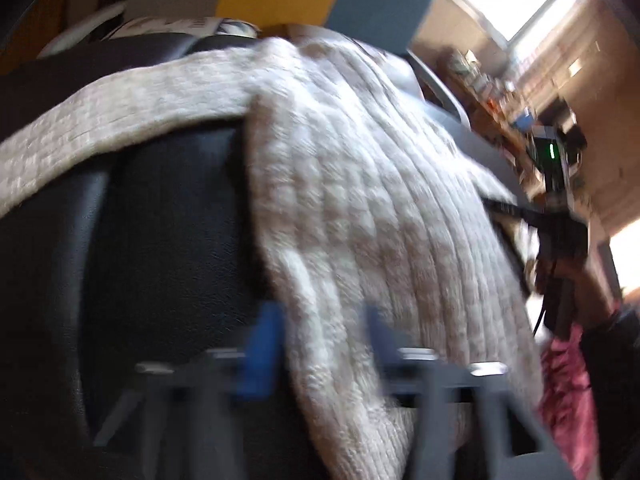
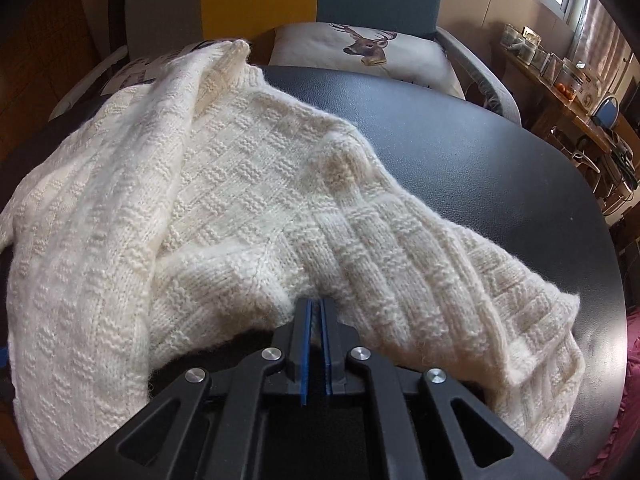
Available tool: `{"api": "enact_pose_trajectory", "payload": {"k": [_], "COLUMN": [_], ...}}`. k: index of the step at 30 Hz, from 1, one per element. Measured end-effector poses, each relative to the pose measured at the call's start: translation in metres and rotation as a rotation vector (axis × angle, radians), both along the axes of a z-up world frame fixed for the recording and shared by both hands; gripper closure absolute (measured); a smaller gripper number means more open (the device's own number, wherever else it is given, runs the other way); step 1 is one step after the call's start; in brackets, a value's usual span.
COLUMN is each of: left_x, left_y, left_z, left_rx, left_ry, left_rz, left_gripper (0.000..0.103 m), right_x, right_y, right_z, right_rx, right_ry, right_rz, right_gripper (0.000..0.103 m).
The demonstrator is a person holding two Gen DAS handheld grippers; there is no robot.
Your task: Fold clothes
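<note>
A cream knitted sweater (image 2: 224,200) lies spread and rumpled on a black table (image 2: 500,168), one sleeve (image 2: 460,264) reaching toward the table's right edge. The right gripper (image 2: 316,308) has its blue-padded fingers (image 2: 306,320) nearly closed, pinching a fold of the sweater near the armpit. In the blurred left wrist view, the left gripper (image 1: 320,332) has its fingers (image 1: 264,344) spread wide, with the sweater's edge lying between them; they do not clamp it. Behind the table sits a cushion with a deer picture (image 2: 368,46).
</note>
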State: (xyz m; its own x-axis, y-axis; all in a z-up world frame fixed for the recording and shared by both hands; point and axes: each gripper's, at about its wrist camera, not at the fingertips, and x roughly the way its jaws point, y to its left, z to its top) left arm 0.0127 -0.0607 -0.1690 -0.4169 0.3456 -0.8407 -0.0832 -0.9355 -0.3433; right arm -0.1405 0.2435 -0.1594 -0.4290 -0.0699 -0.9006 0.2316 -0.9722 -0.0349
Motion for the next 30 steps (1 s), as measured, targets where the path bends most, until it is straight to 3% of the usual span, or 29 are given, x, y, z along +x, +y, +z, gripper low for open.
{"api": "enact_pose_trajectory", "payload": {"k": [2,6,10,11,14,20,23,27,30], "left_x": [0.003,0.002,0.000,-0.001,0.000,-0.003,-0.006,-0.004,-0.003], "left_y": [0.006,-0.024,-0.070,-0.081,-0.107,-0.099,-0.089,-0.089,-0.091], "left_z": [0.001,0.014,0.031,0.035,0.037,0.020,0.009,0.004,0.000], "left_rx": [-0.018,0.082,0.156,0.175,0.183,0.168,0.177,0.181,0.186], "left_ry": [0.024,0.038,0.059,0.064,0.057,0.012,-0.012,-0.016,-0.022], "left_rz": [-0.010,0.073,0.166,0.189,0.229,0.251,0.264,0.270,0.276], "left_gripper": [0.097,0.097,0.097,0.097,0.097,0.097,0.097,0.096,0.096], "right_x": [-0.003,0.001,0.020,0.029,0.056,0.121,0.143,0.153,0.157], "right_y": [-0.002,-0.002,0.016,0.021,0.033,0.022,0.002,-0.030,-0.041], "right_z": [-0.001,0.000,0.018,0.022,0.033,0.028,0.023,0.013,0.010], "right_rx": [0.003,0.004,-0.198,-0.258,-0.428,-0.553,-0.509,-0.290,-0.275], "right_ry": [0.002,0.009,-0.011,-0.012,-0.026,-0.160,-0.191,-0.163,-0.146], "right_rz": [0.000,0.017,0.029,0.039,0.075,0.199,0.250,0.289,0.301], "right_gripper": [0.099,0.099,0.090,0.082,0.081,0.081,0.081,0.081,0.081]}}
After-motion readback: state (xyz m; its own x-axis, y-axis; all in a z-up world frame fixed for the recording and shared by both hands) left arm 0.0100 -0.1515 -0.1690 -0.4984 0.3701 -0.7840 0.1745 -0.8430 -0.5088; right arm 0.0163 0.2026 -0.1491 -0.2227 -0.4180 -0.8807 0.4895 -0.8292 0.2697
